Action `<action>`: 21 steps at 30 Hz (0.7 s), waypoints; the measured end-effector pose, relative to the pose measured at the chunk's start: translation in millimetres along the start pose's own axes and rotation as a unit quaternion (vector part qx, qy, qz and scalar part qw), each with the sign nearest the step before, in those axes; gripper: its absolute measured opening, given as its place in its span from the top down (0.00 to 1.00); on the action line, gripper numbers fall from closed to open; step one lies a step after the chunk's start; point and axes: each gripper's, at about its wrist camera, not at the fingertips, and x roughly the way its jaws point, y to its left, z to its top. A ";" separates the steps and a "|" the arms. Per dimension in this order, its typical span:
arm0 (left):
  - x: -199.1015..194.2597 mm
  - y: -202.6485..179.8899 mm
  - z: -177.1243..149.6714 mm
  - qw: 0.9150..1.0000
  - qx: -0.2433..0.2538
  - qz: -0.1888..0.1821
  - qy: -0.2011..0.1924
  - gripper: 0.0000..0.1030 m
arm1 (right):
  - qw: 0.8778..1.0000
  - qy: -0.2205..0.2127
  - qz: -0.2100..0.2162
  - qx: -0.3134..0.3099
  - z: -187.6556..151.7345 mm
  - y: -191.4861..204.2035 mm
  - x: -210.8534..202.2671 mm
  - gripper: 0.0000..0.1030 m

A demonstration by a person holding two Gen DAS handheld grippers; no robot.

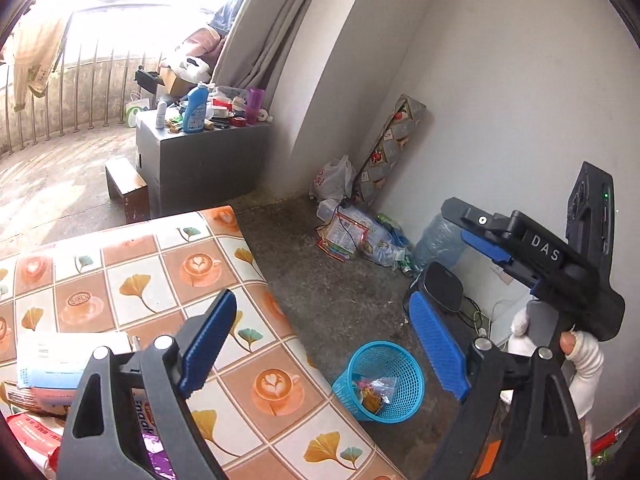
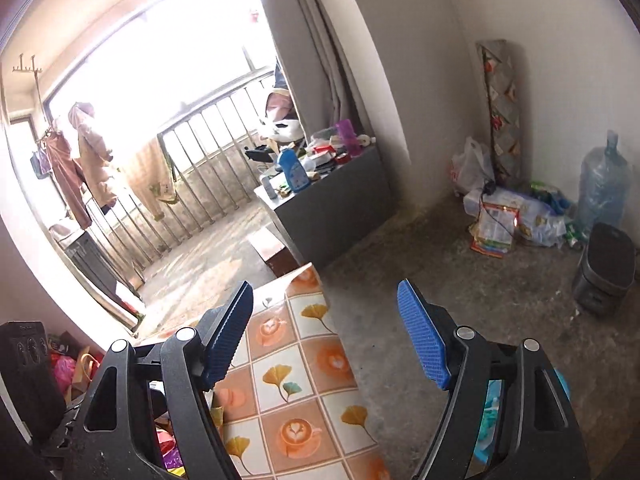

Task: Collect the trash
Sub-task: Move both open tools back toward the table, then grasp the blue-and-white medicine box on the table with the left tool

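While my left gripper (image 1: 324, 344) stands wide and empty, the bin (image 1: 386, 380) sits on the floor beside the table (image 1: 160, 264), wrappers already inside; more packets (image 1: 36, 364) lie on the table's near edge, so I should pick singly and release directly over the bin. From the right view, my right gripper (image 2: 324, 334) is also wide and empty above the table (image 2: 296, 384); bare concrete floor (image 2: 460, 280), litter (image 2: 504, 220) heaped in the corner.
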 end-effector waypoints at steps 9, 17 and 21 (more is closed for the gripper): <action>-77.5 71.7 22.3 0.996 -0.038 0.026 -0.074 0.16 | 0.998 0.003 0.058 -0.007 -20.4 19.3 4.6 0.30; -143.3 164.1 19.0 0.987 -0.065 0.107 -0.101 0.15 | 0.979 0.091 0.163 0.079 -78.6 30.5 21.6 0.30; -144.7 216.3 -2.7 0.983 -0.116 0.123 -0.069 0.15 | 0.967 0.149 0.195 0.073 -95.0 62.6 40.7 0.31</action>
